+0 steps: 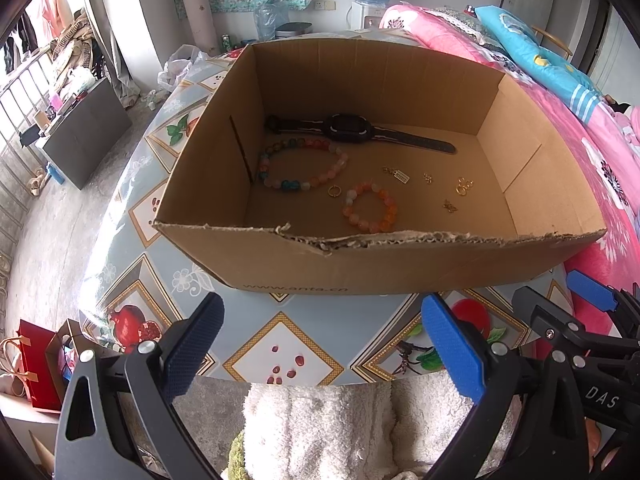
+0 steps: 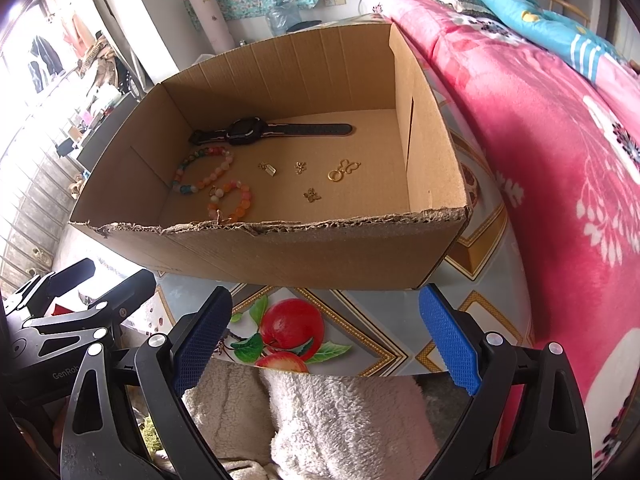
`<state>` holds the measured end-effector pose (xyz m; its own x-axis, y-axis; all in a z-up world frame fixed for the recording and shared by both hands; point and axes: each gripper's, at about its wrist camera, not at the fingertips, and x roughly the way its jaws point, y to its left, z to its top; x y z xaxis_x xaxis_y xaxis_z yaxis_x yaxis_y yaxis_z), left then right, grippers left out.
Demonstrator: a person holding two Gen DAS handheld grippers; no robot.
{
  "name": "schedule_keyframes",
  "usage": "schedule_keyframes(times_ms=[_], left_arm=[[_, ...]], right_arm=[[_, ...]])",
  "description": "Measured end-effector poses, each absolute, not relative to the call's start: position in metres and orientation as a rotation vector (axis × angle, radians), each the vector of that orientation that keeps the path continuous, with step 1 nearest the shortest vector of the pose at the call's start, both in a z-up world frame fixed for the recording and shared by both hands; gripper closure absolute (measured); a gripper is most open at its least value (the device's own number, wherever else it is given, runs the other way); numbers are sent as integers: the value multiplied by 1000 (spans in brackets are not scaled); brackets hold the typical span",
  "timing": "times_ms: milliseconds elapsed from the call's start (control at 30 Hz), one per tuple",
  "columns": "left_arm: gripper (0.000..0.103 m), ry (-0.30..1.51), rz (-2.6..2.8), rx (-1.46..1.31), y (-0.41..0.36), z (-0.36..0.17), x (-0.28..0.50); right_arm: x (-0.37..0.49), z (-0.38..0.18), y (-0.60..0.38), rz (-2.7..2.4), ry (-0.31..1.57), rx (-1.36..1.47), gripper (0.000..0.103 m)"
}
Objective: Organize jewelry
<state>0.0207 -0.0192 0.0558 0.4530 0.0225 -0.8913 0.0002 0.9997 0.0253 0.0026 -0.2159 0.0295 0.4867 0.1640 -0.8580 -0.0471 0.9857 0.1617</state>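
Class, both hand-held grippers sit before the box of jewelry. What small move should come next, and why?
Probably ease the right hand-held gripper forward over the torn front wall of the cardboard box. Both it and the left hand-held gripper hang open and empty above the table, outside the box, while the watch, bracelets and small gold pieces lie loose on its floor.

Bright daylight from left, overexposed window glare, sharp centre, fisheye-bent dark edges
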Motion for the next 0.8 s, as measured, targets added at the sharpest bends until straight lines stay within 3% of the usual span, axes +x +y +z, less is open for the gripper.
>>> schedule_keyframes(times_ms=[800], left_arm=[[6, 1099, 15, 23, -19, 56, 20]], right_arm=[[2, 31, -216, 126, 1055, 124, 13]])
